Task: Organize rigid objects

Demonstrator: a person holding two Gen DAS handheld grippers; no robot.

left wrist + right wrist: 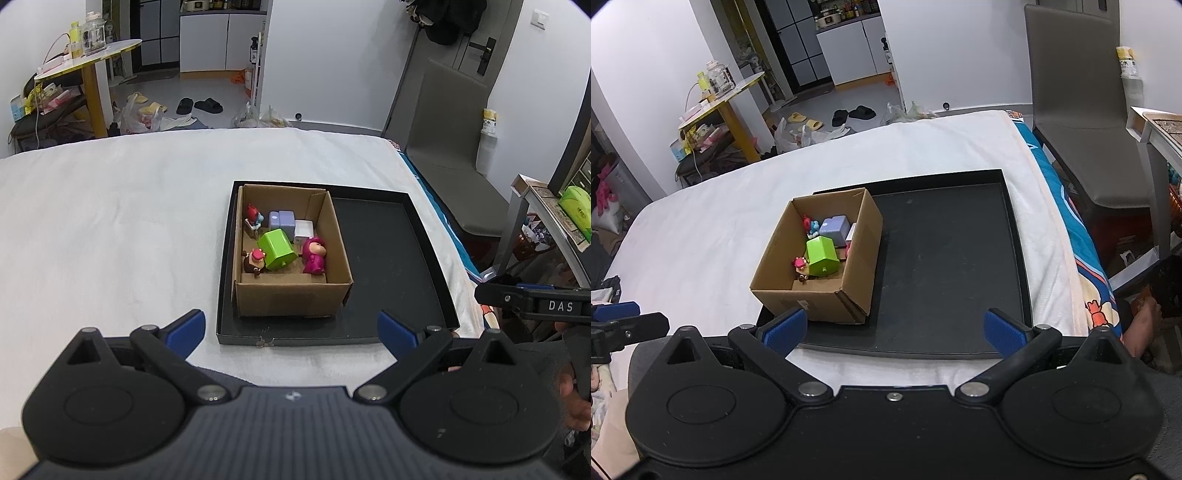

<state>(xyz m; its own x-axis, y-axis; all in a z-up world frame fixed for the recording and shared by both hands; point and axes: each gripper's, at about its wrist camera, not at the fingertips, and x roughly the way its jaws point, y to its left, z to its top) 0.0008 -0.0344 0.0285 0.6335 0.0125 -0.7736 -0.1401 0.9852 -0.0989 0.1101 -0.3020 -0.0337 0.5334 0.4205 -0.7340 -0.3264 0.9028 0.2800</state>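
Grey chair (1078,110) beside bed (110,221); cardboard box (291,299) fills tray's (388,295) left.

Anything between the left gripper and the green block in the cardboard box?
Yes: the cardboard box's near wall stands between the open left gripper and the green block, so a level approach is blocked. From above it looks open, though figurines crowd the block's sides.

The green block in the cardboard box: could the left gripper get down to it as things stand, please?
Probably yes. The cardboard box is open-topped, the green block lies uppermost, and the left gripper is open and empty. The figures crowding either side leave little finger room.
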